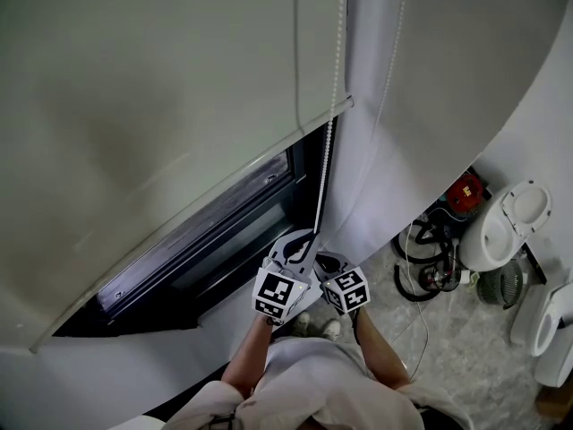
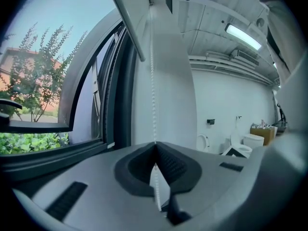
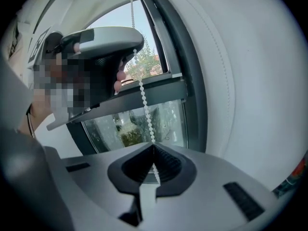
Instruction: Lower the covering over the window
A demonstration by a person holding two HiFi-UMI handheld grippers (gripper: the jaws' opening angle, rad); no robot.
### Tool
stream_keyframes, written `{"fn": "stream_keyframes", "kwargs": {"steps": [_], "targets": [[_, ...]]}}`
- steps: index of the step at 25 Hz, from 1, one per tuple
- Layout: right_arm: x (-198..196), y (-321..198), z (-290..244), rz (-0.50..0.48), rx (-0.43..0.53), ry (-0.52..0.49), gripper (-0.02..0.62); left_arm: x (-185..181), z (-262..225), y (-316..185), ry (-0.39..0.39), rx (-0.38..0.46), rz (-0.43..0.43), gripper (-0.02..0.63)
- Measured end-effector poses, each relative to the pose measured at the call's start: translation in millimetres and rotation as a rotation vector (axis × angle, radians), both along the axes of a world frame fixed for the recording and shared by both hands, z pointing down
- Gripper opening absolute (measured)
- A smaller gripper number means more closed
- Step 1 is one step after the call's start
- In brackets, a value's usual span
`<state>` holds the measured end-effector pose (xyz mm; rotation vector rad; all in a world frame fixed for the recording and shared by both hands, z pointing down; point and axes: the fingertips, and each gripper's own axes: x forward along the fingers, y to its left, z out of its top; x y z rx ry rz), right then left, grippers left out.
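The roller blind (image 1: 161, 106) hangs partway down the window (image 1: 224, 231). Its bottom rail (image 1: 206, 195) leaves the lower pane and the dark frame uncovered, so the job looks unfinished. The bead chain (image 1: 333, 106) drops past the blind's right edge to both grippers. The left gripper (image 1: 303, 238) is clenched on the chain, with beads passing between its closed jaws. The right gripper (image 1: 329, 260) is clamped on the same strand just below it.

The likeliest trouble is slippage. The beads are small and the pads grip only a short length, so a sharp tug could let the chain slide through. Both grippers sit low and close together near the sill (image 2: 53, 150), leaving little room to pull further. One must let go and take hold higher up, and a careless release could let the chain swing out of reach. Pulling away from the wall instead of straight down could jam or strain the clutch at the top. I cannot tell whether this strand lowers the blind; if not, pulling raises it.
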<state>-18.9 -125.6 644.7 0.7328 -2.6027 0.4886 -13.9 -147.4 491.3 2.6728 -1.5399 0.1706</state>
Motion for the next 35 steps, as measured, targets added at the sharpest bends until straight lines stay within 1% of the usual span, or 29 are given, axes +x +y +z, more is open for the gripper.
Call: {"fn": "stream_keyframes", "kwargs": {"steps": [3, 6, 11, 12, 13, 14, 16, 18, 23, 27, 30, 35], "targets": [[1, 4, 9, -0.004, -0.019, 0.020, -0.003, 2, 9, 1, -0.005, -0.030, 0.003, 0.014], [3, 6, 12, -0.003, -0.022, 0.028, -0.002, 5, 11, 2, 0.000, -0.032, 0.007, 0.014], [3, 8, 8, -0.005, 0.041, 0.059, 0.010, 6, 8, 5, 0.000, -0.028, 0.017, 0.014], [3, 9, 7, -0.008, 0.053, 0.063, 0.042, 7, 7, 6, 0.003, -0.027, 0.019, 0.014], [4, 11, 5, -0.013, 0.060, 0.065, 0.105, 8, 6, 7, 0.005, -0.026, 0.021, 0.014], [4, 12, 3, -0.018, 0.066, 0.066, 0.148, 9, 6, 7, 0.006, -0.025, 0.021, 0.014], [7, 13, -4, -0.018, 0.087, 0.066, 0.181, 9, 8, 8, 0.004, -0.022, 0.020, 0.014], [13, 13, -16, -0.004, 0.112, 0.055, 0.192, 9, 10, 8, 0.002, -0.018, 0.020, 0.014], [39, 3, -67, 0.081, 0.160, 0.018, 0.192, 9, 11, 9, 0.002, -0.021, 0.022, 0.014], [56, -9, -127, 0.129, 0.241, -0.024, 0.188, 10, 12, 9, 0.005, -0.018, 0.021, 0.014], [60, -14, -175, 0.137, 0.321, -0.068, 0.181, 11, 11, 9, 0.011, -0.018, 0.023, 0.014], [53, -14, -246, 0.111, 0.456, -0.123, 0.170, 11, 10, 10, 0.013, -0.011, 0.024, 0.014]]}}
